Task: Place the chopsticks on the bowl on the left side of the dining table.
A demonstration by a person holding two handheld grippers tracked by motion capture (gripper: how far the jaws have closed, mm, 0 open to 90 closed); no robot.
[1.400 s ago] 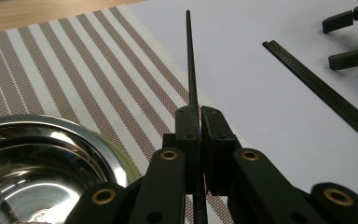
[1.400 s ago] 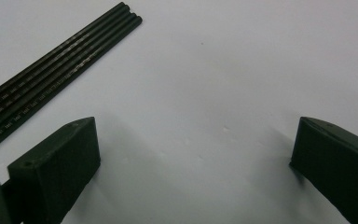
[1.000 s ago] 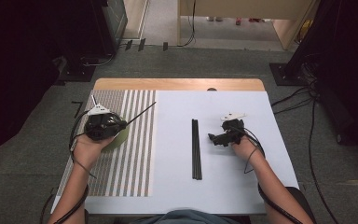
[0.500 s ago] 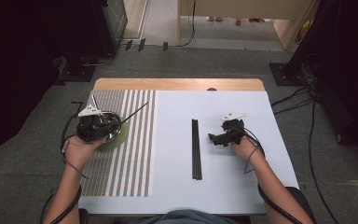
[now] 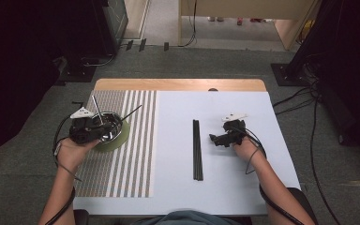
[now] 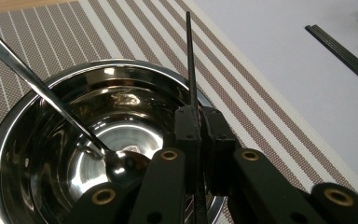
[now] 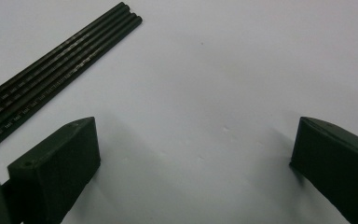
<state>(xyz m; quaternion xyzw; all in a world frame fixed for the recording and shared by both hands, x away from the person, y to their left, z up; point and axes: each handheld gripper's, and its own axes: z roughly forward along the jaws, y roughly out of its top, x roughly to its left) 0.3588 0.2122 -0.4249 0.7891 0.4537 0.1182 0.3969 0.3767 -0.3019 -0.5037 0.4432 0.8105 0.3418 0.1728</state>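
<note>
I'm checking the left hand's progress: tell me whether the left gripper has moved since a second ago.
Yes. In the high view the left gripper, shut on a black chopstick, has shifted left along the striped placemat, toward its outer edge and away from the white table surface.

The counter (image 5: 243,194) carries a white sheet across its centre and right portion. A bare wooden strip (image 5: 178,85) runs along its far edge. A striped placemat (image 5: 140,140) covers the left portion, with narrow brown-and-white stripes at its left side and wider stripes at its right side. The floor (image 5: 206,63) around the counter is grey carpet. Black cables (image 5: 293,99) lie on the carpet to the right of the counter, leading toward a dark stand base (image 5: 288,74). Dark equipment (image 5: 105,23) stands at the far left. A light wooden panel (image 5: 243,8) stands at the far end.
</note>
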